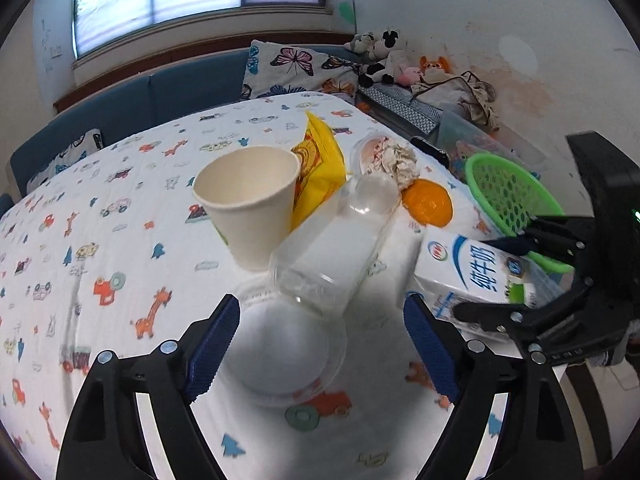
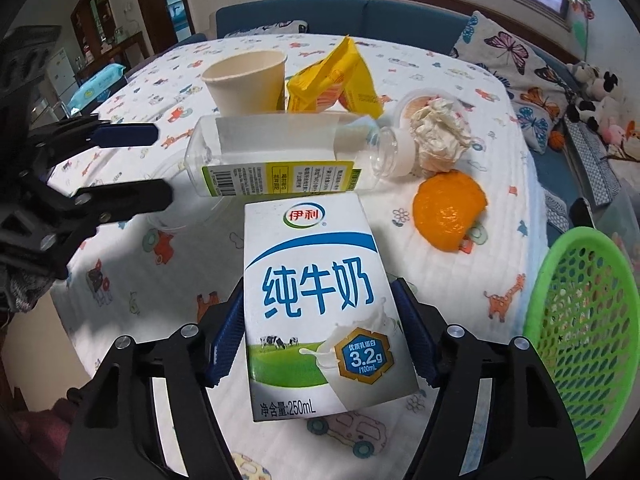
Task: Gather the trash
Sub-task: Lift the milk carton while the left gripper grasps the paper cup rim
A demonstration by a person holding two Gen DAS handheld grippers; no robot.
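A white milk carton (image 2: 316, 300) lies flat on the patterned tablecloth, and my right gripper (image 2: 320, 332) is shut on it, one blue pad against each long side. Seen from the left wrist, that gripper (image 1: 492, 276) holds the carton (image 1: 476, 268) beside the green basket (image 1: 508, 196). My left gripper (image 1: 320, 344) is open over a clear plastic lid (image 1: 288, 356), nothing between its fingers. Just beyond lie a clear bottle (image 1: 332, 252) on its side and a tilted paper cup (image 1: 248, 204).
Behind the bottle are a yellow wrapper (image 2: 332, 80), a small tub with crumpled tissue (image 2: 440, 132) and an orange peel (image 2: 448, 212). The green basket (image 2: 580, 320) stands at the table's right edge. A blue bench with cushions runs behind the table.
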